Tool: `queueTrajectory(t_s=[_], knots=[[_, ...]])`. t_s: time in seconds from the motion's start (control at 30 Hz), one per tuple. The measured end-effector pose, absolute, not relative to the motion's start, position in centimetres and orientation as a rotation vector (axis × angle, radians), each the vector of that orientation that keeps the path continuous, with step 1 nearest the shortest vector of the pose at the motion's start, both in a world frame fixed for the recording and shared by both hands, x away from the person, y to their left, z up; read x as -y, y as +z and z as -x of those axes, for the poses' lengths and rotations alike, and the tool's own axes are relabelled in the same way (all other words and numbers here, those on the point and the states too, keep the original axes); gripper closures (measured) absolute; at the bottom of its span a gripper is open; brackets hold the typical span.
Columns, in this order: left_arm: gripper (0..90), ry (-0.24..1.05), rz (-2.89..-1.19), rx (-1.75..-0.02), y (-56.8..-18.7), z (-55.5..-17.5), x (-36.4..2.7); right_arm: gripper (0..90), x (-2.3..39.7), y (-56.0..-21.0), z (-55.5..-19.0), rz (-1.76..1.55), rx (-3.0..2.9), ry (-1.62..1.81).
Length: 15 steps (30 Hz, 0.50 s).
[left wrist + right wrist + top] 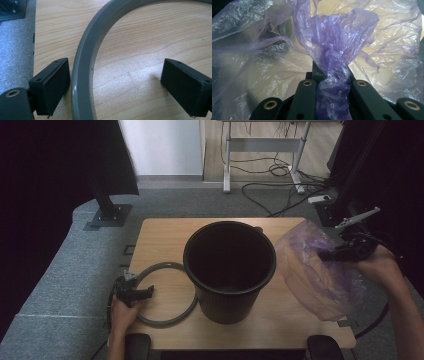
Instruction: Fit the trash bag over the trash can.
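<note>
grey ring (165, 292): far arc hidden behind black bucket (229, 270) | bucket interior: too dark to tell

Thin crinkly purple plastic bag (337, 37), smooth semi-gloss grey ring (82, 62), matt black plastic bucket (230, 270), pale wood-grain table (160, 235).

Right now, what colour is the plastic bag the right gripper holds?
Translucent purple plastic bag, pinched in the right gripper; clearest in the right gripper view.

Light wood tabletop (165, 235). Black plastic bucket (229, 270) stands upright near centre. Grey ring (167, 294) lies flat left of bucket, its right edge touching the bucket's base.
</note>
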State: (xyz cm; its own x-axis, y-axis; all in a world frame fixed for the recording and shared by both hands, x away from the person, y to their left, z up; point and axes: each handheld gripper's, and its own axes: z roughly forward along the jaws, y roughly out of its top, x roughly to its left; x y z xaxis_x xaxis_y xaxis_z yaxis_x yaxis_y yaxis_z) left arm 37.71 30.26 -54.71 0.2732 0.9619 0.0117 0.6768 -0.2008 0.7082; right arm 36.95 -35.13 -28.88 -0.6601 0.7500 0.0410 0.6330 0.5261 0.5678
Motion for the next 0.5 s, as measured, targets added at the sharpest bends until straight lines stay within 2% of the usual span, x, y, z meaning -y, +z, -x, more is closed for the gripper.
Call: queueTrajectory(t_s=[0.5], knots=[[8.8, 0.624, -1.957, -1.471, -54.7, -37.7, -30.3, 79.8, 35.0, -24.2, -37.1, -1.13, -2.522, 0.847]])
